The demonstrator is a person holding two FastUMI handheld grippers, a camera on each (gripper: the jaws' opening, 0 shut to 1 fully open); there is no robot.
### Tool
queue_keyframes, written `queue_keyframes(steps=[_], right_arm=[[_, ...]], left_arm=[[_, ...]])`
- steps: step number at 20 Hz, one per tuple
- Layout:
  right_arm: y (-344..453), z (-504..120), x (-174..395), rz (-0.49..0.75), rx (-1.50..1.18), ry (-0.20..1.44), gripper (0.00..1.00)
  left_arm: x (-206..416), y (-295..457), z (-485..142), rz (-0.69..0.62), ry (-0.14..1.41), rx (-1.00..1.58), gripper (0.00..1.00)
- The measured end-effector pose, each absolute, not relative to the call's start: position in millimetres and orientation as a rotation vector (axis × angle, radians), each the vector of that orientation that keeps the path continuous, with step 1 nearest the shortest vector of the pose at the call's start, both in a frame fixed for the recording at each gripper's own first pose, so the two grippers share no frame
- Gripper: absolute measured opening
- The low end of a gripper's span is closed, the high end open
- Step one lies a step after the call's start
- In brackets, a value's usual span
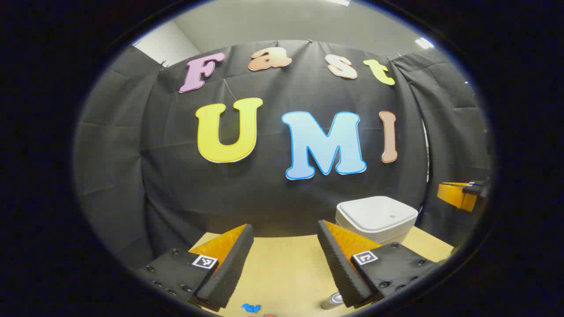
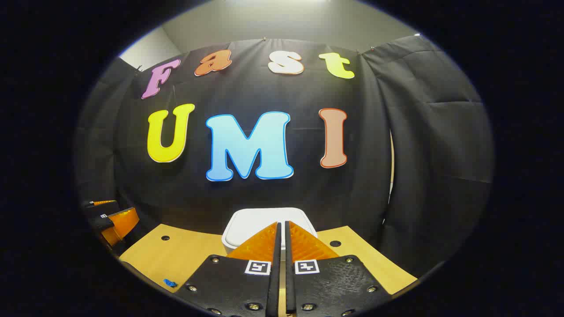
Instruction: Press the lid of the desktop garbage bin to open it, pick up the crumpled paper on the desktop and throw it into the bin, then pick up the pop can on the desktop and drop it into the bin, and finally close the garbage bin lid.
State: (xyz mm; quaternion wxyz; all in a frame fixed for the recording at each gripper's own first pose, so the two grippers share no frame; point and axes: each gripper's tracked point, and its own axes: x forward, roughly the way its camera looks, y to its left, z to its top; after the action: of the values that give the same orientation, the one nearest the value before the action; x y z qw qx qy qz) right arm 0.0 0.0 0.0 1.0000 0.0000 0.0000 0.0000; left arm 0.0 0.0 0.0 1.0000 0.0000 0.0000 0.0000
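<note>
Garbage bin (image 1: 376,218), white and with its lid closed flat, is seen standing at the far side of the wooden table (image 1: 282,264), close to the black cloth wall. In the left gripper view it lies ahead and to the right of the left hand-held gripper (image 1: 285,259), partly hidden behind that gripper's right finger. A small blue scrap (image 1: 251,307) is seen on the table near the bottom edge, between the fingers, and the top of a pop can (image 1: 333,300) is glimpsed just beside the right finger's base. The left hand-held gripper is held wide open above the table, with nothing between its fingers. The other gripper is seen at the far right edge, well apart.

In the right gripper view the bin (image 2: 246,224) is centred directly behind the right hand-held gripper (image 2: 282,233), whose fingers are brought together with only a thin slit between them and nothing held. The blue scrap (image 2: 169,282) is seen on the table (image 2: 176,255) at lower left.
</note>
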Motion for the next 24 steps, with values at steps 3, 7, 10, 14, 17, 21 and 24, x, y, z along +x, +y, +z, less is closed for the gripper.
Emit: queue_keyframes(steps=[3, 7, 10, 14, 17, 21, 24], right_arm=[[9.8, -1.9, 10.0, 0.030, -0.012, 0.019, 0.06], [17.2, -3.4, 23.8, 0.058, -0.024, 0.028, 0.06], [20.5, -9.5, 39.7, 0.074, -0.001, 0.055, 0.06], [22.8, -14.3, 51.6, 0.081, -0.005, 0.065, 0.06], [23.3, -23.4, 60.7, 0.089, -0.015, 0.086, 0.06], [24.7, -37.9, 75.7, 0.108, -0.031, 0.124, 0.06], [26.4, -45.7, 88.0, 0.112, -0.022, 0.143, 0.06]], left_arm=[[1.4, 4.4, -3.1, 0.015, 0.003, -0.006, 1.00], [5.1, 7.5, -2.3, 0.032, -0.004, -0.003, 1.00], [11.6, 9.8, -1.4, 0.045, -0.007, 0.005, 1.00], [17.3, 10.8, -0.5, 0.054, -0.013, 0.016, 1.00], [21.8, 9.8, -3.2, 0.059, -0.007, 0.017, 1.00], [23.6, 11.3, -4.8, 0.068, -0.002, 0.015, 1.00], [25.6, 11.5, -7.6, 0.075, 0.004, 0.020, 1.00]])
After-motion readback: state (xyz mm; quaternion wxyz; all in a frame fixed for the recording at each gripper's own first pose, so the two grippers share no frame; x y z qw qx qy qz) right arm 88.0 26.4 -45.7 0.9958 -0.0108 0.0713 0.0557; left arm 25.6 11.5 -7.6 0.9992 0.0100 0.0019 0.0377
